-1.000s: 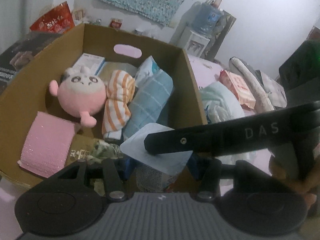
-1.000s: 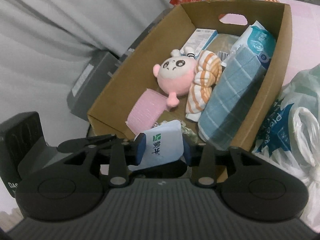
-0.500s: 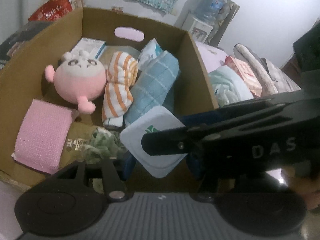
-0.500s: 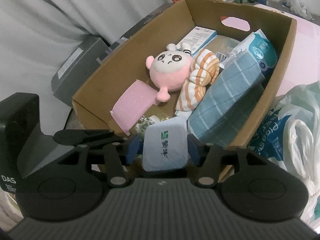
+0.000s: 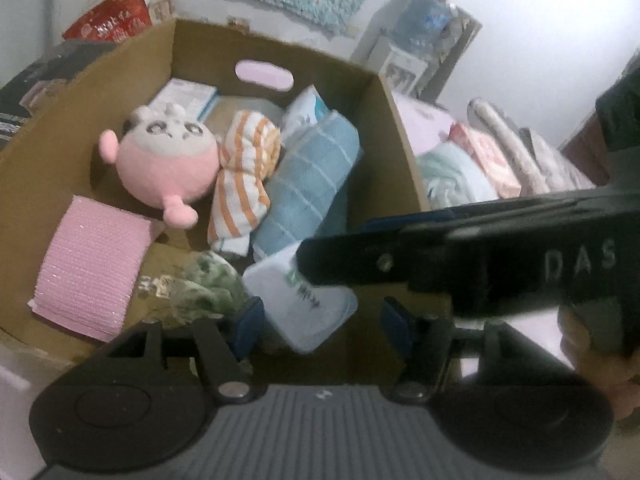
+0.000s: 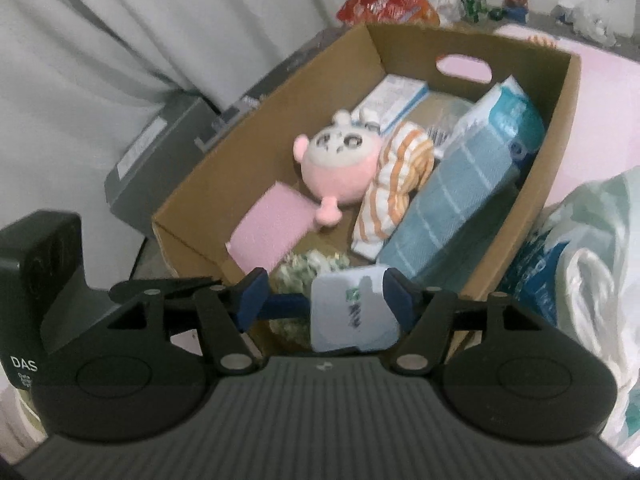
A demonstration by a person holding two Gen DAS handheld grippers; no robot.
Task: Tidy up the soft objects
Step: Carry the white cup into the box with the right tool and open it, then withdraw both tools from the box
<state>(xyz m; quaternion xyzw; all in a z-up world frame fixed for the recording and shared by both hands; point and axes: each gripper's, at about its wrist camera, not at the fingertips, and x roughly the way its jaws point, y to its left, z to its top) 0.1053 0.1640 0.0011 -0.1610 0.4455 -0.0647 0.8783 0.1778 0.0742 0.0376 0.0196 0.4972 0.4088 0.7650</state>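
A pale blue tissue pack point(image 5: 304, 308) with a green logo lies at the near corner of the cardboard box point(image 5: 400, 148). It sits between the fingers of both grippers. The jaws of my left gripper point(image 5: 322, 324) are opening, with a gap at the right pad. My right gripper point(image 6: 324, 298) is opening too; the pack point(image 6: 352, 312) leans by its right finger and is clear of the left one. In the box lie a pink plush point(image 5: 168, 160), an orange-striped cloth point(image 5: 244, 176), a blue checked towel point(image 5: 308, 188), a pink pad point(image 5: 92, 264) and a crumpled green cloth point(image 5: 208, 284).
White and blue plastic bags point(image 6: 592, 280) crowd the box's right side. A grey case point(image 6: 160, 160) stands against the curtain on its left. Behind the box are a red snack bag point(image 5: 108, 24), a water dispenser point(image 5: 420, 32) and folded bedding point(image 5: 480, 160).
Both pairs of jaws have widened. The tissue pack, gripped by the right gripper a second ago, now sits loose and lower at the box's near corner.
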